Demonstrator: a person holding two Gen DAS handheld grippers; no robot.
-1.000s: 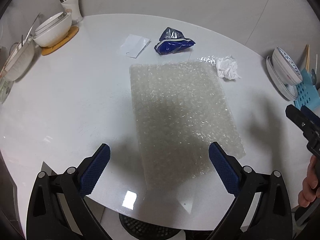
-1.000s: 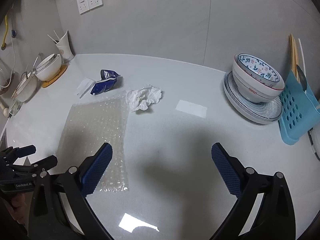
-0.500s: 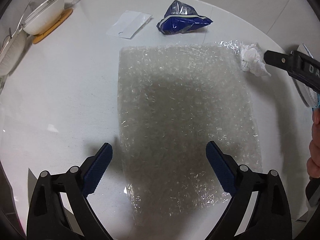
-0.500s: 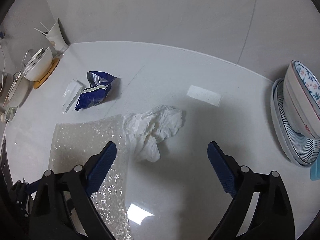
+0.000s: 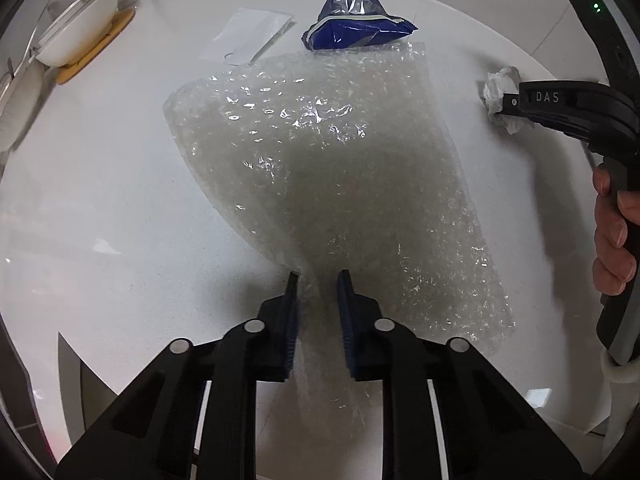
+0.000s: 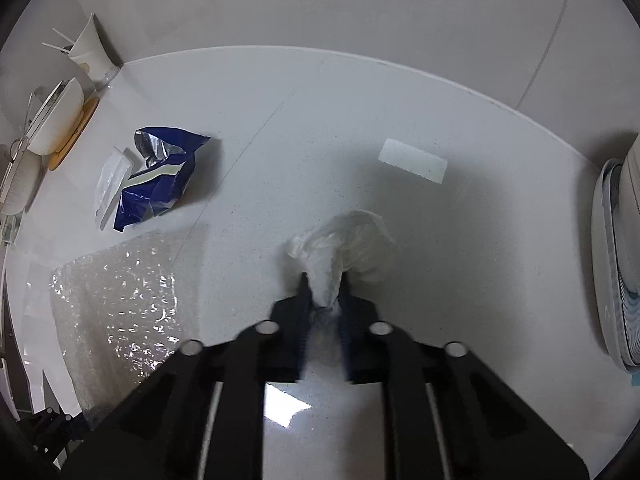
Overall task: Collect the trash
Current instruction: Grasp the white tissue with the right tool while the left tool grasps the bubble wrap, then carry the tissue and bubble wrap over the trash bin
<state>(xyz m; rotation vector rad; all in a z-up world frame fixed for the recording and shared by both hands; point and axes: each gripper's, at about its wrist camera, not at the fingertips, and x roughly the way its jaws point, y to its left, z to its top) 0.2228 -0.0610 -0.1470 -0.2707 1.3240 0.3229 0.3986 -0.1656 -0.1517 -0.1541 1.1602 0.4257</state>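
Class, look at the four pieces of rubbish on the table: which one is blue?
The crumpled snack wrapper. It alone is dark blue with a silvery inside; the bubble wrap is clear, the tissue and flat packet white.

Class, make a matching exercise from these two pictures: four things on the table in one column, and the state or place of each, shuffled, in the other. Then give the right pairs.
Things:
1. bubble wrap
2. crumpled tissue
3. blue snack bag
4. white bowl

States:
A. lying loose on the table, nothing gripping it
B. pinched in the right tongs
C. sitting on a round mat at the table's edge
D. pinched in the left tongs, one edge curling up

Pairs: 1-D, 2-B, 3-A, 4-C
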